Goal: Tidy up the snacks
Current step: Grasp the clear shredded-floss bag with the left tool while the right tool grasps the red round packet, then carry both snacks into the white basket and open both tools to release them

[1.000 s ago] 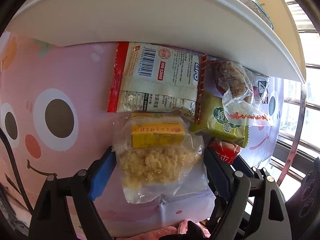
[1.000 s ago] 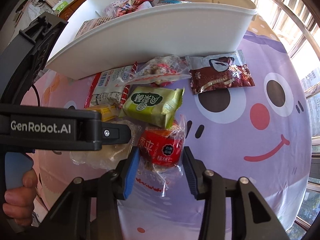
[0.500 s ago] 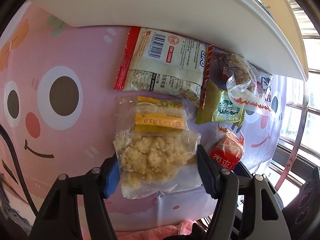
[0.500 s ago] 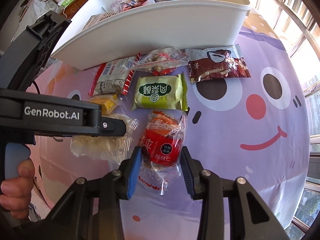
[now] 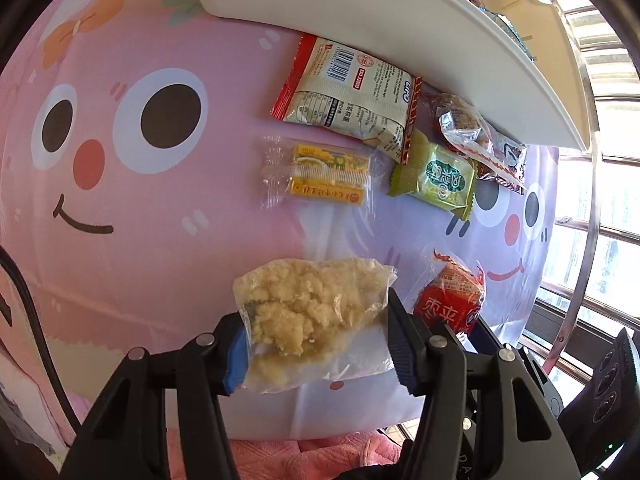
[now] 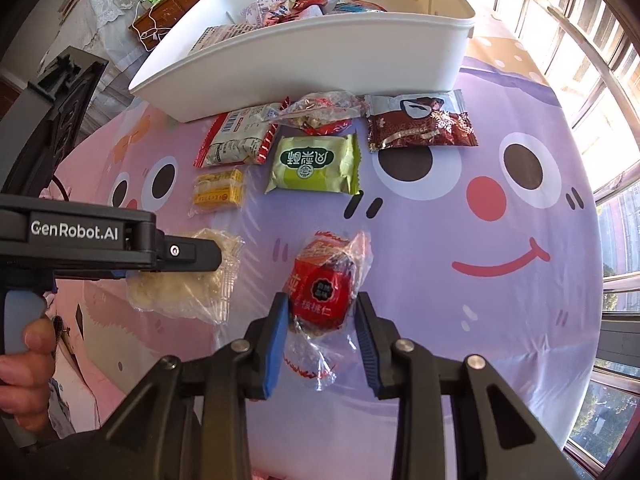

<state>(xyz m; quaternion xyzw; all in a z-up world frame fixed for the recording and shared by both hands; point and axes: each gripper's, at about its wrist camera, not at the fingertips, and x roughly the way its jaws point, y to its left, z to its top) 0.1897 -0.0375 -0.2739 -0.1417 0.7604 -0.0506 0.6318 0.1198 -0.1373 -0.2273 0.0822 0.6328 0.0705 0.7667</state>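
Left tongs (image 5: 316, 344) clench the crumb bag (image 5: 316, 312), right tongs (image 6: 320, 334) seemingly the red snack (image 6: 326, 284); bin (image 6: 320, 52) lies ahead, beyond both.

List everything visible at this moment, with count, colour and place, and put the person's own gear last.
crumbly snack bag: 1, clear, pale yellow; between left fingers.
red wrapped snack: 1, red; between right fingers.
yellow snack pack: 1, yellow; on cloth.
green packet: 1, green; on cloth.
red-edged white packet: 1; beside bin.
clear twist-wrapped snack: 1; beside bin.
dark red packet: 1; beside bin.
white bin: 1; holds more snacks.
cartoon tablecloth: 1, pink and purple.
left gripper: black, closed on bag.
right gripper: black, closed on snack.
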